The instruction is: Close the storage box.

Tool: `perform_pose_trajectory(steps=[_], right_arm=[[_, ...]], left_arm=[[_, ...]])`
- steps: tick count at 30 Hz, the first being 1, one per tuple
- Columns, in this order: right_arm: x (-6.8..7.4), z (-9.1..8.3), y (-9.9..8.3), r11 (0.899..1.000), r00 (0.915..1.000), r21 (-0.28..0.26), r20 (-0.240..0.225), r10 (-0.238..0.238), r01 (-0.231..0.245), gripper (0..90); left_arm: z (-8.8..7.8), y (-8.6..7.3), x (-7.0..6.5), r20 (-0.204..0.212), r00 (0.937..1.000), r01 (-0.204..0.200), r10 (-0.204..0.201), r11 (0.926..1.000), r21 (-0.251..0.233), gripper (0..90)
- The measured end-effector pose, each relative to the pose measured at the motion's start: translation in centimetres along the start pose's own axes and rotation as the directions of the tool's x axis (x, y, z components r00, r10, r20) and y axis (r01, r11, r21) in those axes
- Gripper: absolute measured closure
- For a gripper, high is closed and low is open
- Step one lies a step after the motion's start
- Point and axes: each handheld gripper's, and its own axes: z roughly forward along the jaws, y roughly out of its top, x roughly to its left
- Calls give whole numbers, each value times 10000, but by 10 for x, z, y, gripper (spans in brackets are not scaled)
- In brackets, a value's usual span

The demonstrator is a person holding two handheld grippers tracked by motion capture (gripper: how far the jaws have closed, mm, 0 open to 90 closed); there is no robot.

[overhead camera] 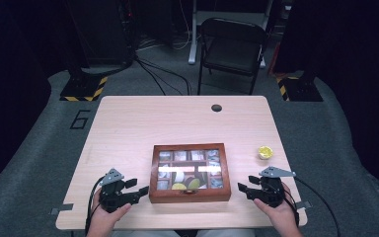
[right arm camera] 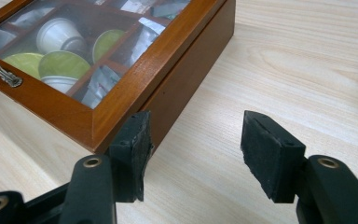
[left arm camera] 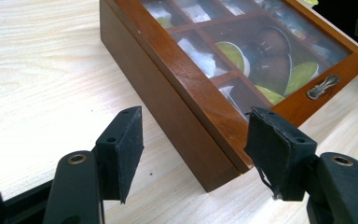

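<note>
Two grippers flank a closed wooden box at the near edge of the table: left gripper and right gripper, jaws apart and empty. A yellow cup sits right of the box. Left gripper view: jaws wide, box corner between them. Right gripper view: jaws wide, box by the left jaw.
</note>
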Motion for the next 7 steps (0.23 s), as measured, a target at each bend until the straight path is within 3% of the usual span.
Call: perform_pose_trajectory(steps=[3,7], right_arm=[[0,-1,-1,10000,9999,-17,-82,-73,73,418],[5,-2,0,9992,9973,-93,-611,-404,399,400]], left_arm=[[-1,0,-1,178,9998,-43,43,10000,12,364],[-1,0,-8,421,9989,-222,222,9998,5,367]])
